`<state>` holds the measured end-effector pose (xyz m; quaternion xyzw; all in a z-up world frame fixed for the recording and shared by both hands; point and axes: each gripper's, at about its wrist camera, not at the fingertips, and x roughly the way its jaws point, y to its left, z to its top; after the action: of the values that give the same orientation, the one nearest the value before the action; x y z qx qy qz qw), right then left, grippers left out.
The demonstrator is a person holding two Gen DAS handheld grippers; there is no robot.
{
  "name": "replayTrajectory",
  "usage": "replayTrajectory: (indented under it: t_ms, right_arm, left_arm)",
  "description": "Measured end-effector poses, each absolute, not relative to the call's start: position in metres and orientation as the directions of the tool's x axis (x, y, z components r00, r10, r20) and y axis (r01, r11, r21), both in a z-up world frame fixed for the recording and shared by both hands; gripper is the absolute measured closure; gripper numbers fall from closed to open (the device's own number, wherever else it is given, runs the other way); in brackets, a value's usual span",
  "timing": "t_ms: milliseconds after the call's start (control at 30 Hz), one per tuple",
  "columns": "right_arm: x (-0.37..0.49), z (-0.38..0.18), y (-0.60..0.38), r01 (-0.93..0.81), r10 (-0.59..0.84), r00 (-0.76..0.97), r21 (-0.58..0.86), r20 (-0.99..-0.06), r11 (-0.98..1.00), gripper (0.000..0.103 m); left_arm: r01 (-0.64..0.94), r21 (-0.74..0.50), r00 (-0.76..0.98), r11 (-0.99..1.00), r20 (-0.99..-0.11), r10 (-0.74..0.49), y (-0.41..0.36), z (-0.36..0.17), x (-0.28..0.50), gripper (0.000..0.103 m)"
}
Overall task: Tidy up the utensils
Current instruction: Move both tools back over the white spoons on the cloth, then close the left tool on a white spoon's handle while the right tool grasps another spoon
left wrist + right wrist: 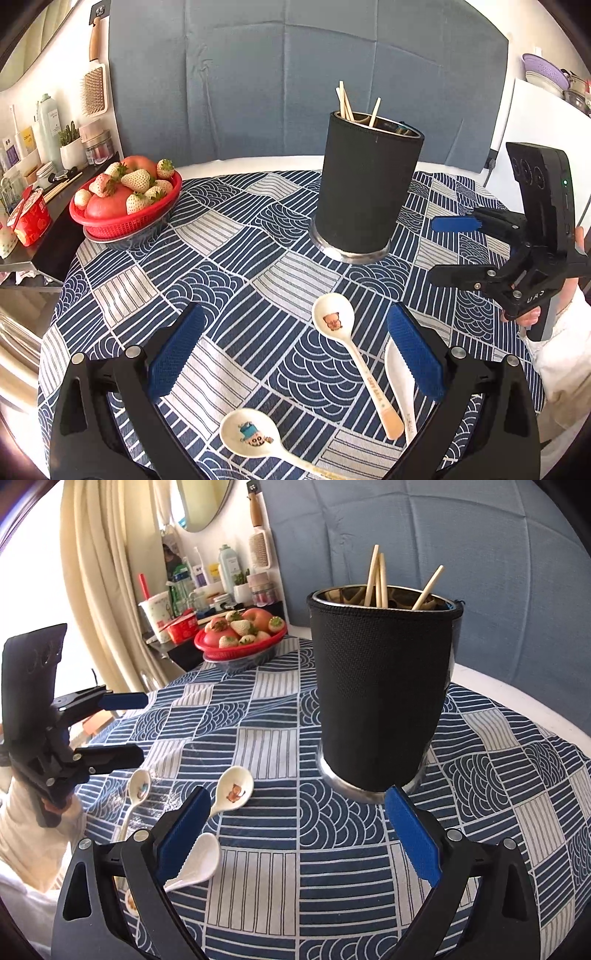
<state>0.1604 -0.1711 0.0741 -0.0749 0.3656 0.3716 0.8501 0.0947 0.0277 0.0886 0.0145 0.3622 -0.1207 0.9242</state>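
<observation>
A black utensil holder (365,188) (384,690) with several chopsticks (347,105) (380,579) stands on the patterned tablecloth (236,236). Three white ceramic spoons lie in front of it: one with a pig print (334,319) (234,788), one with a blue cartoon print (251,435) (139,784), and a plain one (399,380) (201,860). My left gripper (295,350) is open above the spoons and also shows in the right wrist view (133,727). My right gripper (295,834) is open and empty, near the holder's base; it also shows in the left wrist view (443,247).
A red basket of strawberries and apples (125,195) (242,638) sits at the table's far left. A side shelf (40,221) with bottles, cups and a small plant stands beyond it. A blue padded backrest (295,74) rises behind the table.
</observation>
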Motion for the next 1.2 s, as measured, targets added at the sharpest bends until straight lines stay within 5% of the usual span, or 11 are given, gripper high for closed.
replayTrajectory:
  t_ms: [367, 567, 633, 667, 1200]
  right_arm:
    - [0.15, 0.048, -0.151, -0.772, 0.638, 0.261, 0.24, -0.724, 0.589, 0.013]
    - [0.143, 0.032, -0.138, -0.796, 0.649, 0.133, 0.31, -0.749, 0.521, 0.048]
    - [0.14, 0.028, -0.132, -0.803, 0.643, 0.102, 0.319, -0.759, 0.503, 0.07]
    - [0.139, 0.026, -0.131, -0.803, 0.644, 0.091, 0.327, -0.759, 0.499, 0.093]
    - [0.154, 0.054, -0.153, -0.755, 0.731, 0.188, 0.379, -0.656, 0.535, 0.096]
  left_arm:
    - [0.272, -0.043, 0.66, 0.961, -0.719, -0.218, 0.013, 0.068, 0.064, 0.006]
    - [0.281, -0.049, 0.64, 0.958, -0.734, -0.226, 0.013, 0.059, 0.059, 0.006]
    - [0.278, -0.059, 0.634, 0.959, -0.738, -0.229, 0.015, 0.056, 0.059, 0.006]
    - [0.274, -0.061, 0.632, 0.96, -0.741, -0.228, 0.016, 0.054, 0.06, 0.006]
    - [0.329, -0.163, 0.586, 0.93, -0.737, -0.336, 0.003, 0.042, 0.06, 0.006]
